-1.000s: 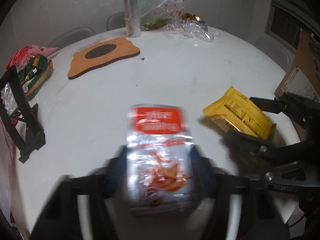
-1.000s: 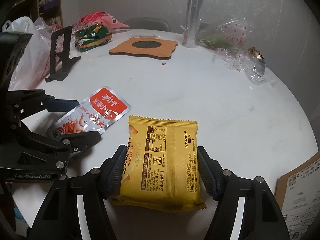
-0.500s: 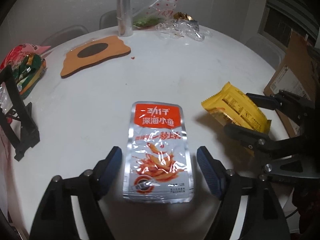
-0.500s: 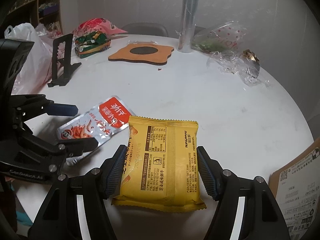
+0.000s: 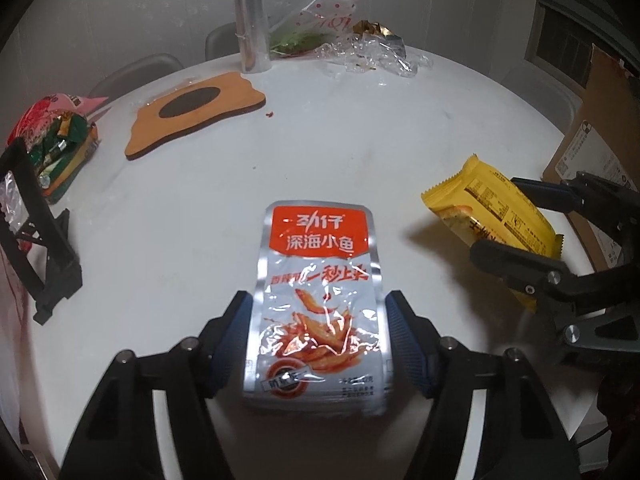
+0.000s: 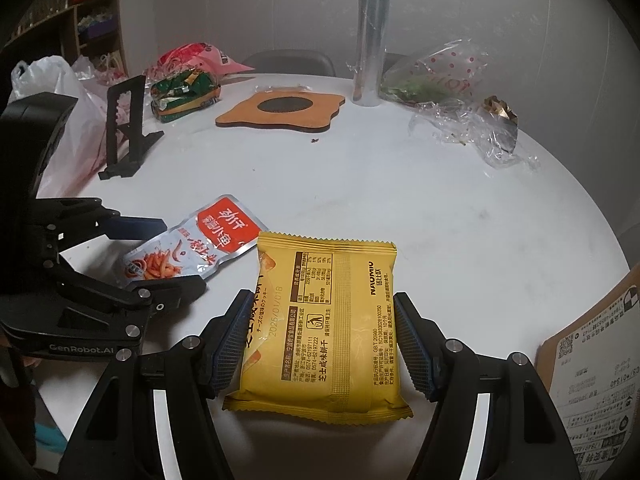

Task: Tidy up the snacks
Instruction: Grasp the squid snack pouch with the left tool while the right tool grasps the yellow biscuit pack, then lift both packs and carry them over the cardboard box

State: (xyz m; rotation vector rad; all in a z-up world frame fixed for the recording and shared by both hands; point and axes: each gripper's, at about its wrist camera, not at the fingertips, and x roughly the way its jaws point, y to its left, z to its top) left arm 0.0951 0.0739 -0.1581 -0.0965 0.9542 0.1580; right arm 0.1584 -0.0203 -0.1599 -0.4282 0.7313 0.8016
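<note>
A silver and red fish snack pouch (image 5: 318,300) sits between the fingers of my left gripper (image 5: 318,340), which is shut on its sides; it also shows in the right wrist view (image 6: 192,248). A yellow biscuit packet (image 6: 328,328) is held between the fingers of my right gripper (image 6: 320,340), shut on it and lifted above the white round table (image 6: 400,192). In the left wrist view the yellow packet (image 5: 492,212) hangs tilted in the right gripper (image 5: 516,228) at the right.
A wooden coaster board (image 5: 192,108), a silver roll (image 5: 250,20), crumpled clear wrap (image 5: 368,52), a bag of green and red snacks (image 5: 56,140) and a black stand (image 5: 36,216) are on the table. A cardboard box (image 6: 592,360) stands at the right edge.
My left gripper was shut on the pouch, opened around it half a second ago, and has closed on it again. The right gripper keeps its hold on the yellow packet.
</note>
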